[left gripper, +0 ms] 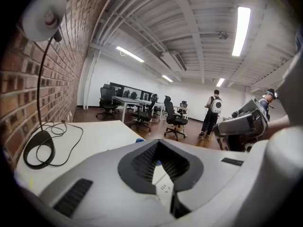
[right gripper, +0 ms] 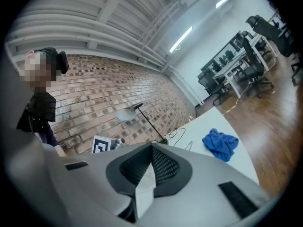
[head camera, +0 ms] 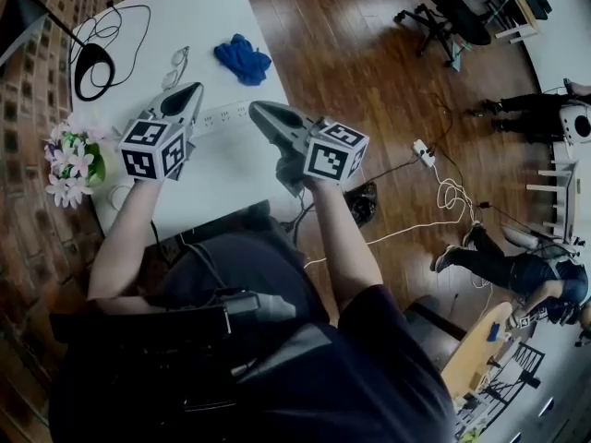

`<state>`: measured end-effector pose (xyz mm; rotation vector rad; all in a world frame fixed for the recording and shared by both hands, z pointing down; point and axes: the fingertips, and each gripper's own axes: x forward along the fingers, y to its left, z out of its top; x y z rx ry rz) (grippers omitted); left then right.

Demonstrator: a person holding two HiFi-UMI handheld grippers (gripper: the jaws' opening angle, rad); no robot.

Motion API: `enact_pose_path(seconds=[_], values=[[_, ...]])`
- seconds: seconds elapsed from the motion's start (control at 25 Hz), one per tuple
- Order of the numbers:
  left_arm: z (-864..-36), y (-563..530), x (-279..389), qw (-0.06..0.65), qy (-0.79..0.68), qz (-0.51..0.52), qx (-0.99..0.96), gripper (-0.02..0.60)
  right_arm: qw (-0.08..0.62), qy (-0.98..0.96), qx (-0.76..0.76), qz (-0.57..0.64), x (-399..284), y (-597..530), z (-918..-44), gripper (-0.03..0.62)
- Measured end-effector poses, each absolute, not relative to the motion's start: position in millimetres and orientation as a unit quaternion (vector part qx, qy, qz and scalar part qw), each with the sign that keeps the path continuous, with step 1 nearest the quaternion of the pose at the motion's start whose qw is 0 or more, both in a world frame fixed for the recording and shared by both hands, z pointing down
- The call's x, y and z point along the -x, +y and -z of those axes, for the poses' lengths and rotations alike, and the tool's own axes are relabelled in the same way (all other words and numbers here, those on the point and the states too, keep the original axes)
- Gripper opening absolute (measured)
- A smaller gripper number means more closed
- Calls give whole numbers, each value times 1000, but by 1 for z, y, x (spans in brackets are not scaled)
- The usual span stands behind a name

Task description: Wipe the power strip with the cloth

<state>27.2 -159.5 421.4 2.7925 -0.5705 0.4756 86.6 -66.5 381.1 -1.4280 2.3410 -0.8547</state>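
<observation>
- Left claw (head camera: pixel 196 89), right claw (head camera: pixel 255 109): both closed, apparently empty, above one white power strip (head camera: pixel 224 113) lying on the white counter (head camera: pixel 226 172).
- Beyond: one blue cloth (head camera: pixel 243 59), one pair of glasses (head camera: pixel 177 65), one lamp (head camera: pixel 100 61).
- Left edge: one flower bunch (head camera: pixel 72 160).
- Brick wall (head camera: pixel 28 109), wood floor (head camera: pixel 369 53).

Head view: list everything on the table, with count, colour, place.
table: one, white, under both grippers
power strip: one, white, on the table between the grippers
cloth: one, blue, crumpled, table's far side
desk lamp: one, black, far left corner, cable looped
glasses: one pair, clear, left of the cloth
flowers: one bunch, pink and white, left edge
left gripper: one, grey, jaws shut, over the strip's left end
right gripper: one, grey, jaws shut, at its right end
</observation>
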Motion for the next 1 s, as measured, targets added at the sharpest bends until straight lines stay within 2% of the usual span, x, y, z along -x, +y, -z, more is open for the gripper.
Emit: enact_pose_path(seconds=[0.44,0.64,0.84,1.0], values=[[-356,-76,-125,64,-122,-131,-982,6,136,772,582,217,-184,23,-339,-22],[-352,-23,-187,82,-104,-137,-982,6,134,759,602,210,-248,81,-338,-23],[-345,27,-246,65,-80,-139,-985,6,143,743,623,201,-307,131,-336,-23],[-343,64,-283,65,-45,-144,-986,6,117,725,649,200,-334,167,-343,-23]])
